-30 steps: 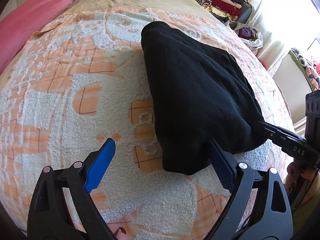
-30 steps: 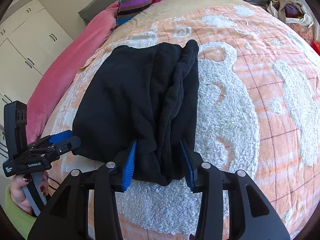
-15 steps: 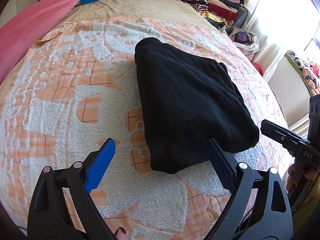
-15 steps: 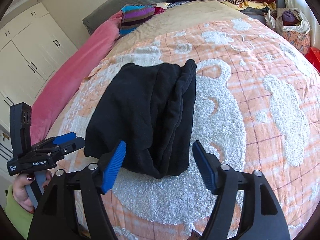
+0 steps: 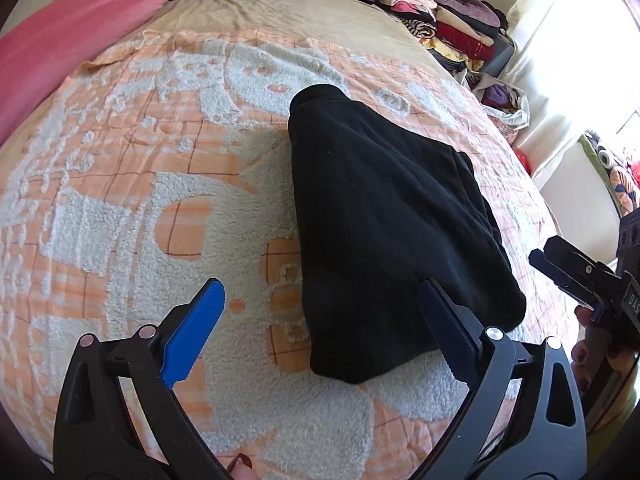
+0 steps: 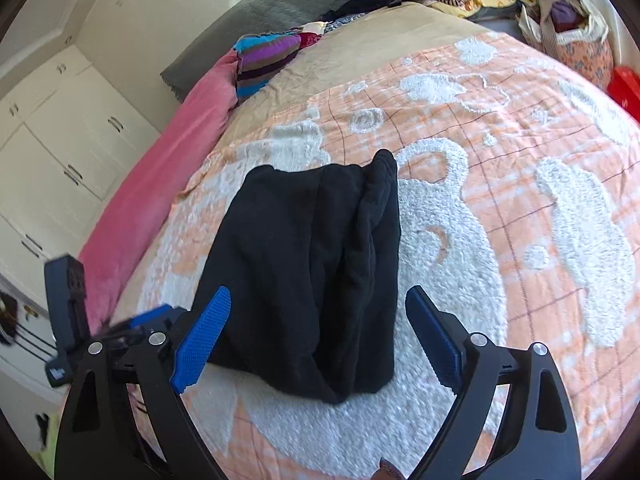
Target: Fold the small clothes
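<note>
Both tools, left tool [image 5: 320,330] and right tool [image 6: 318,342], gape empty, the right's jaws just opened off the folded black garment [image 6: 308,272] lying mid-bed; nearest clothes pile remains.

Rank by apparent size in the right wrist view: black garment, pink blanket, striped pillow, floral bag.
1. black garment, folded on the bedspread, largest.
2. pink blanket, close behind it; lies farther off, so unsure.
3. and 4. striped pillow and floral bag look alike; not ranked.
</note>
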### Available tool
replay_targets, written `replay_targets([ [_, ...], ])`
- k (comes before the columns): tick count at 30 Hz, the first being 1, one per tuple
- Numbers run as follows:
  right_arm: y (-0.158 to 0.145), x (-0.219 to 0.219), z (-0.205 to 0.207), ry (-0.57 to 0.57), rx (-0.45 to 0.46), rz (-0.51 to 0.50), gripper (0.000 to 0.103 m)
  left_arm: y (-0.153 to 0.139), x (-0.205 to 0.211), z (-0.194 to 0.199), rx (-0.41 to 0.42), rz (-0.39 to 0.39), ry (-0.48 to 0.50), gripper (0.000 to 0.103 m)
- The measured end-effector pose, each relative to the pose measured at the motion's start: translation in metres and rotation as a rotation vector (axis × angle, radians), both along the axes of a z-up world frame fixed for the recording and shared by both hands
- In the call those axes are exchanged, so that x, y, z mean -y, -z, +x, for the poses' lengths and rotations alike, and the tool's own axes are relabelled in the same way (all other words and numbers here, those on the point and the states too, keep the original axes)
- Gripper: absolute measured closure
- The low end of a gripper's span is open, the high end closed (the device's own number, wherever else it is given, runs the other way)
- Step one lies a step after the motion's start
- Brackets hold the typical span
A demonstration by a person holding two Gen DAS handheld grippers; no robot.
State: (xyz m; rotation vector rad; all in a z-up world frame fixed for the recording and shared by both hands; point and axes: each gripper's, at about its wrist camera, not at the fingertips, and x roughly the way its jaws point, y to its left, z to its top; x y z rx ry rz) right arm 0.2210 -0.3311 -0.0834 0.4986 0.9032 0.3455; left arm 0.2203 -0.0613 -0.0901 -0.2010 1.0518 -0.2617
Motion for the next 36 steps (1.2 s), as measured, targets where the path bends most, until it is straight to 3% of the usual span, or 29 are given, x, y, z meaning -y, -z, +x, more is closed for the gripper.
replay_targets([
  [4,0.014,0.001,0.024,-0.004,-0.042,0.025,0.014,0.004,0.004,0.012,-0.019,-0.027,-0.001,0.012],
  [15,0.064,-0.015,0.060,-0.090,-0.158,0.078,0.014,0.023,0.018,0.038,-0.054,-0.009,0.031,0.012],
  [22,0.071,-0.028,0.068,-0.159,-0.132,0.082,0.035,0.035,0.020,0.050,-0.075,-0.038,0.037,0.012],
  [24,0.071,-0.028,0.065,-0.172,-0.114,0.090,0.040,0.039,0.020,0.052,-0.085,-0.070,0.047,0.019],
  [26,0.070,-0.026,0.063,-0.179,-0.099,0.102,0.048,0.041,0.022,0.053,-0.086,-0.112,0.056,0.033],
  [28,0.066,-0.026,0.060,-0.179,-0.084,0.099,0.051,0.039,0.027,0.051,-0.074,-0.101,0.058,0.040],
  [33,0.049,-0.026,0.052,-0.182,-0.039,0.100,0.056,0.025,0.030,0.046,-0.037,-0.097,0.062,0.052],
  [36,0.037,-0.026,0.049,-0.184,-0.013,0.090,0.056,0.015,0.032,0.043,-0.015,-0.105,0.064,0.053],
])
